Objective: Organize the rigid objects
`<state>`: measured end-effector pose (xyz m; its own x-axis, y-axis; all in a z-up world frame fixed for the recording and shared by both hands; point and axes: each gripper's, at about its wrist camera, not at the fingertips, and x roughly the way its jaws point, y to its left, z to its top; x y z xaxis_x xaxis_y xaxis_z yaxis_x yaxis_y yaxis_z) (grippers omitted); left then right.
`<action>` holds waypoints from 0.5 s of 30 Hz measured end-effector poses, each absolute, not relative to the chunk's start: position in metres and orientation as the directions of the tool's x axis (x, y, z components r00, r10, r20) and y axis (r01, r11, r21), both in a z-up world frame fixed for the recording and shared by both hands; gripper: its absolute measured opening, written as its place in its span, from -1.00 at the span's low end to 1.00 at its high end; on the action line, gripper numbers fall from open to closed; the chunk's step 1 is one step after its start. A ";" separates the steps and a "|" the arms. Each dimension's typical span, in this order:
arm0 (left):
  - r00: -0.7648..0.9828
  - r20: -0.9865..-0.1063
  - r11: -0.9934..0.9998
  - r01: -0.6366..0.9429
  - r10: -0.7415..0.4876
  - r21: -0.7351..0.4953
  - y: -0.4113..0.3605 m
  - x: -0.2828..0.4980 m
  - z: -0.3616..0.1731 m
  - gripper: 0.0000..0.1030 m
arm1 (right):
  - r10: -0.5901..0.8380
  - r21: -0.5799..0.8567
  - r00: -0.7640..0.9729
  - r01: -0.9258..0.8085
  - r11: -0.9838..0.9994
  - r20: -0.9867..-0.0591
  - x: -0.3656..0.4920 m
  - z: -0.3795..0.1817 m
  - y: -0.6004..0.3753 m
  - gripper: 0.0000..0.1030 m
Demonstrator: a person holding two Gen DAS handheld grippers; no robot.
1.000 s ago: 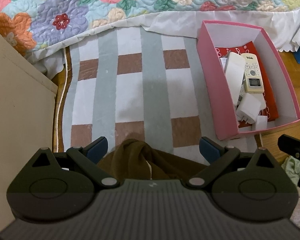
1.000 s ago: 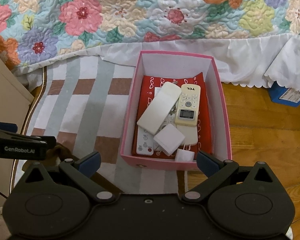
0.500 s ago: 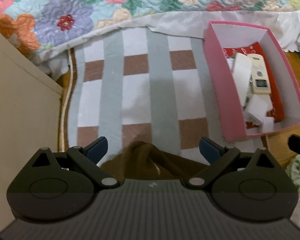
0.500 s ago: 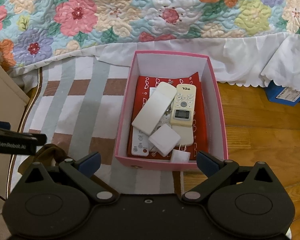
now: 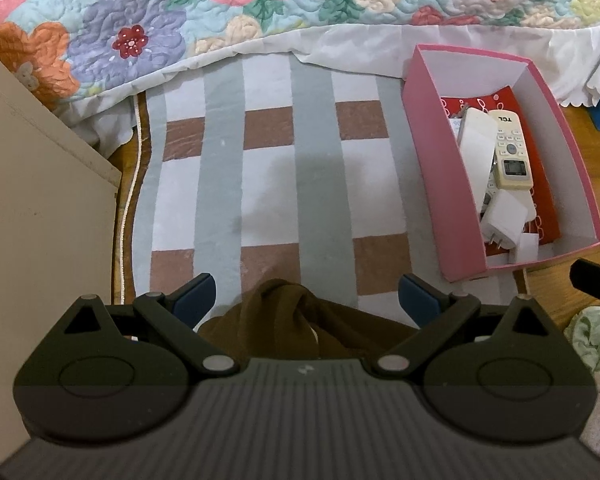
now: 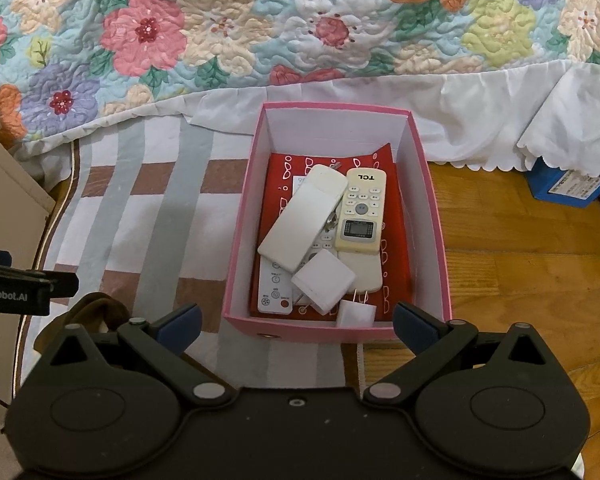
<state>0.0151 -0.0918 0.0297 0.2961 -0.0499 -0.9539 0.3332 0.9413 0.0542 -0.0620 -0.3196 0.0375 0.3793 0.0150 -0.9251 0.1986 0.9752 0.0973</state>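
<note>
Left wrist view. Left gripper (image 5: 307, 300) spread wide, blue pads (image 5: 196, 294) far apart, nothing between them. It hangs above the striped rug (image 5: 260, 184), tilted down toward the near end. A brown cloth (image 5: 300, 320) lies bunched just under the gap between the fingers; contact cannot be told. Pink box (image 5: 432, 184) sits well to the right, on the rug's right edge near the wood floor (image 5: 580, 120). Inside it: a cream TCL remote (image 5: 512, 152), a plain white remote (image 5: 476, 148) leaning against the left wall, a white charger block (image 5: 504, 220) with prongs toward the near wall. Beige cabinet (image 5: 40, 200) closes the left side. Quilt (image 5: 260, 8) hangs over the far edge of the rug. Broad stretch of rug between the fingers and the quilt. A black tip of the other tool shows at the right margin.

Right wrist view. Right gripper (image 6: 296, 320) also spread wide, holding nothing, the fingers apart from everything. It hangs over the near wall of the pink box (image 6: 240, 264), which sits between the two fingers as seen from here. The TCL remote (image 6: 360, 212) lies face up on the right, the white remote (image 6: 300, 220) slants across another keypad remote (image 6: 274, 288); the charger block (image 6: 324, 280) rests on top near the front, a small white plug (image 6: 356, 314) against the near wall. Red patterned card (image 6: 392, 280) lines the bottom. Wood floor (image 6: 520, 260) open to the right; a blue box (image 6: 560, 184) under the bed skirt. Left gripper (image 6: 20, 292) visible at the left edge.
</note>
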 end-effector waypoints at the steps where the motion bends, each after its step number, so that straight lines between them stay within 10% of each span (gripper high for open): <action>1: 0.295 -0.954 0.941 0.334 -0.050 0.054 -0.092 0.015 0.030 0.92 | 0.015 0.097 0.379 0.198 0.975 -0.925 -0.062 0.037 -0.320 1.00; 15: 0.284 -0.958 0.935 0.351 -0.044 0.060 -0.098 0.011 0.023 0.92 | 0.018 0.104 0.389 0.201 0.974 -0.921 -0.062 0.039 -0.322 1.00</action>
<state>0.0114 -0.0984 0.0233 0.2836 -0.0445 -0.9579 0.3507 0.9345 0.0604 -0.0617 -0.3222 0.0386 0.3889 0.0176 -0.9211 0.2010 0.9741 0.1035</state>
